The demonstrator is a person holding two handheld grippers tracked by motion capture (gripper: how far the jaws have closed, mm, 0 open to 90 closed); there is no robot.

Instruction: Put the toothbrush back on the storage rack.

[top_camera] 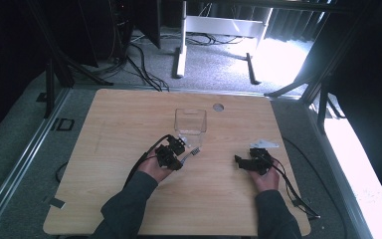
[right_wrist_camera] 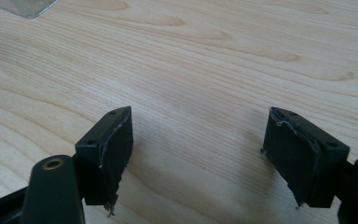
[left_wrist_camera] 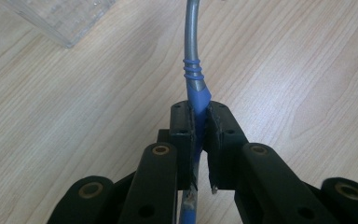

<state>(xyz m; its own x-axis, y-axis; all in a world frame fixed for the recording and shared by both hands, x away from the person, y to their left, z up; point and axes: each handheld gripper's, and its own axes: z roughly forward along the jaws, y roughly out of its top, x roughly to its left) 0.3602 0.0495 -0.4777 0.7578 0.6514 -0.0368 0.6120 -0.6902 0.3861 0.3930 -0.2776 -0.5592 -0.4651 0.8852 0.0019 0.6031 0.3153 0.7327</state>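
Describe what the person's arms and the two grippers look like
Both arms wear dark grey long sleeves. Each hand holds a black two-jaw tool: the left gripper has flat black pads with worn, frayed edges, brass-coloured pivot bushings and black linkage bars. The right gripper has the same worn pads. A black cable trails from it, and a grey three-cornered plate sits on top.

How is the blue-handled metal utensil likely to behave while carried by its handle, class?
The utensil probably stays stiff: its metal shank keeps its curve beyond the left tool. It seems light. Gripped at one end, it might pivot between the pads.
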